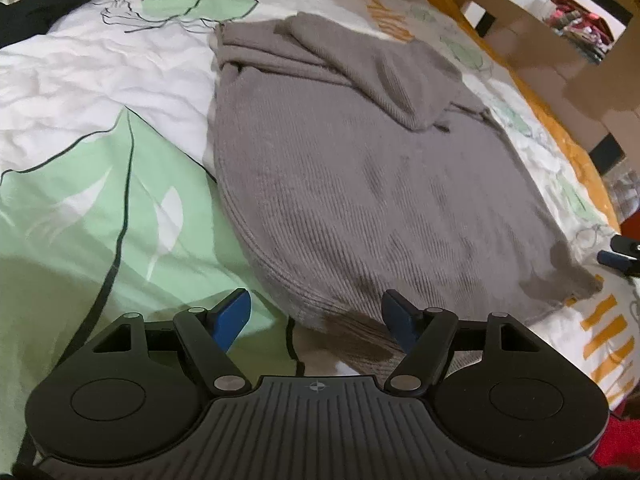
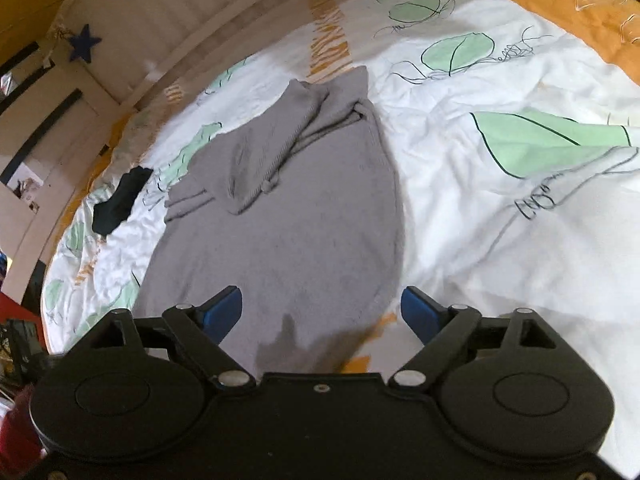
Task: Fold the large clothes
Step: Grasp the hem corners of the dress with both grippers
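A grey knitted sweater (image 1: 360, 184) lies spread flat on the bed, with a sleeve folded across its upper part (image 1: 384, 68). My left gripper (image 1: 316, 300) stands open just above the sweater's near hem, and nothing is pressed between its blue pads. In the right wrist view the same sweater (image 2: 288, 232) runs away from me, its folded sleeve (image 2: 276, 140) at the far end. My right gripper (image 2: 322, 296) is open wide over the near edge of the sweater and is empty. Its blue fingertips (image 1: 608, 257) show at the right edge of the left wrist view.
The bed cover (image 1: 100, 80) is white with green leaves and orange marks. A black garment (image 2: 120, 200) lies near the bed's far side, black garment (image 1: 48, 4) at top left. Wooden shelves (image 1: 580, 28) hold clothes beyond the bed. A wall panel bears a blue star (image 2: 84, 46).
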A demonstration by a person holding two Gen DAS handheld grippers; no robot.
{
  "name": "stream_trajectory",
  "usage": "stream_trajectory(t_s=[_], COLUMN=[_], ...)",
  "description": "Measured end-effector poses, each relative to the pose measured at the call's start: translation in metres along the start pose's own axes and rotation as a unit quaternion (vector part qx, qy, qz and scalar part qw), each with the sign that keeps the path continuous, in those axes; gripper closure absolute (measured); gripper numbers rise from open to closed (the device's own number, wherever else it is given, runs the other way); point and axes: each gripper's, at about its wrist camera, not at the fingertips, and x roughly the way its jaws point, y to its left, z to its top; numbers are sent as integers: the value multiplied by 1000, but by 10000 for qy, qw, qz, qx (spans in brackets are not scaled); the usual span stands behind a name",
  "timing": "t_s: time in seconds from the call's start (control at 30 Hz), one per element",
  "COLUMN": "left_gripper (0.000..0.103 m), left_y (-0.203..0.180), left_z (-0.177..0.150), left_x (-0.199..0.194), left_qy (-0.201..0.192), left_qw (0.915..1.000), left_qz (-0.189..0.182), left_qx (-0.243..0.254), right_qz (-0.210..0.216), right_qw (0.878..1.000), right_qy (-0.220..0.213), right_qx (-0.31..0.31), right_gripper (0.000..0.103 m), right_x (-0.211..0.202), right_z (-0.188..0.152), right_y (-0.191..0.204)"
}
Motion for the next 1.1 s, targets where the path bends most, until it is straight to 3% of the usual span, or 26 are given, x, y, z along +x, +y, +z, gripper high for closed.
stream_trajectory(t_s=[0.13,0.27,0.37,0.57,0.97,1.1], left_gripper=[32,30,28,27,29,29], left_y=[-6,-10,-11,-6,3,12], left_z=[1,0,1,4,7,12], left_x=[5,9,12,15,15,12], left_qy=[181,328,444,654,614,600], left_qw=[9997,9992,9987,9976,9970,9947], left_qz=[12,1,-36,-150,-405,-654], left_qx=[140,213,249,163,-236,-520], right_qz=[-293,-672,-717,-429,270,496], right_qw=[9981,9881,9836,9862,9893,9884], right_qy=[357,926,1135,1280,1427,1432], right_qx=[-402,-1024,-1204,-961,-151,126], right_gripper=[8,1,0,0,0,0], right_x=[14,35,44,53,57,57], right_z=[-1,-6,-11,-10,0,4], right_y=[15,32,37,31,15,8])
